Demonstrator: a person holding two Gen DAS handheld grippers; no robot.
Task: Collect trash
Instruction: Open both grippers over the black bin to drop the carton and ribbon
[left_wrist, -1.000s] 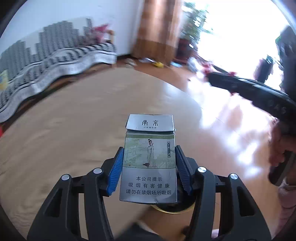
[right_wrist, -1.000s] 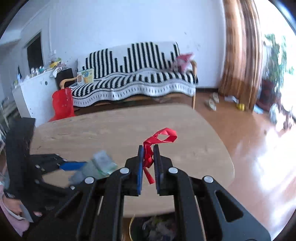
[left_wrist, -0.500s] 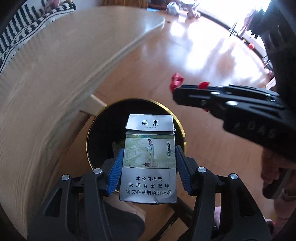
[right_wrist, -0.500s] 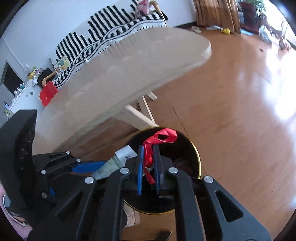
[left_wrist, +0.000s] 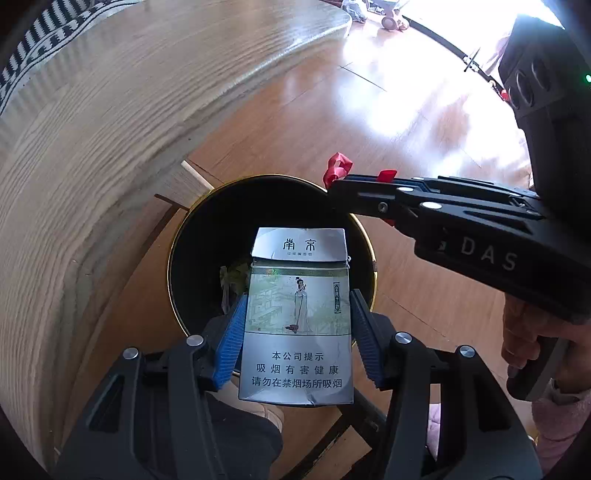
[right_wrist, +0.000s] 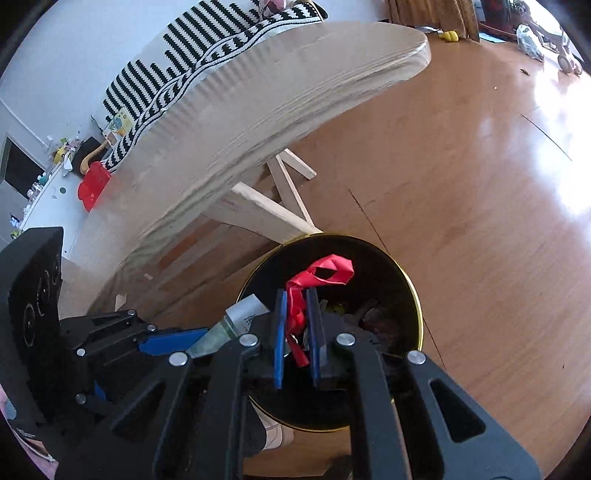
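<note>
Change since a second ago: both tools have been lowered from above the pale wooden oval surface (right_wrist: 258, 92) to the round black bin with a gold rim (left_wrist: 177, 236); the surface is now seen to the side.
Left tool (left_wrist: 297, 332): clamped, about half open, on the silver and green cigarette pack with printed Chinese text (left_wrist: 297, 314); the pack's sides are pressed by the blue pads.
Pack position: held upright over the bin's mouth.
Right tool (right_wrist: 297, 332): closed tight on the crumpled red ribbon (right_wrist: 317, 277), pinched between the blue pads.
Ribbon position: held above the bin's opening, its loop projecting past the fingertips.
Bin: stood on the wooden floor (right_wrist: 480, 184) beside the surface's legs; scraps are seen inside.
</note>
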